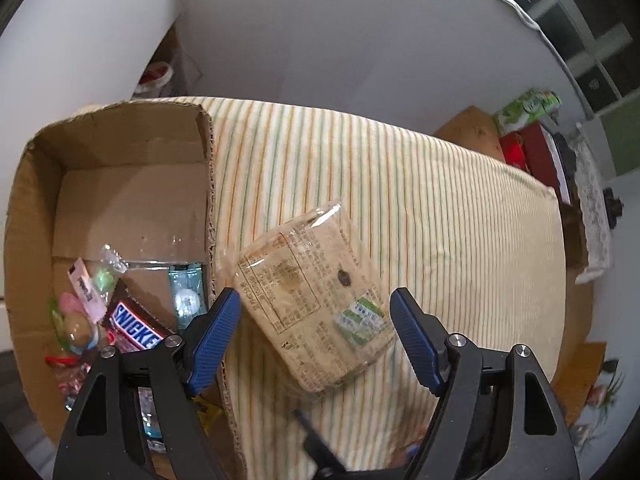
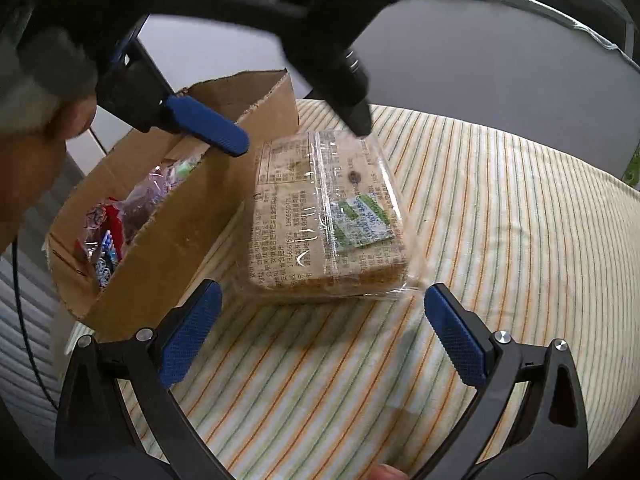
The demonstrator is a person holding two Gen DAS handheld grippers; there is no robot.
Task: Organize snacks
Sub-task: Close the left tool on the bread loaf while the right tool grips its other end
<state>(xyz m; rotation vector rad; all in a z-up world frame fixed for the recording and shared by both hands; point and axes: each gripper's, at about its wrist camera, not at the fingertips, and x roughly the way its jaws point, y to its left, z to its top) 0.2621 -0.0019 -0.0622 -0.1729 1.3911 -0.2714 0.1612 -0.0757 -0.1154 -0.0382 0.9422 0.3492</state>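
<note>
One wrapped snack pkg (image 1: pixel 316 304), one cardboard box (image 1: pixel 120 152), two grippers. Pkg: flat tan block in clear crinkly film w/ dense print & a green-white label, lying on the striped cloth (image 1: pixel 440 200), just beside the box. My left gripper (image 1: pixel 314 312) hangs over it, jaws wide, gripping nothing. My right gripper (image 2: pixel 322 312) is near it, also spread & empty. Box holds a Snickers bar (image 1: pixel 136 326) plus mixed candies.

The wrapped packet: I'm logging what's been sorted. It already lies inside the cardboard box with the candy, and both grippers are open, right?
Not inside. The packet lies on the striped cloth beside the box, as the right wrist view shows. The candy is in the box, and both grippers are open.
</note>
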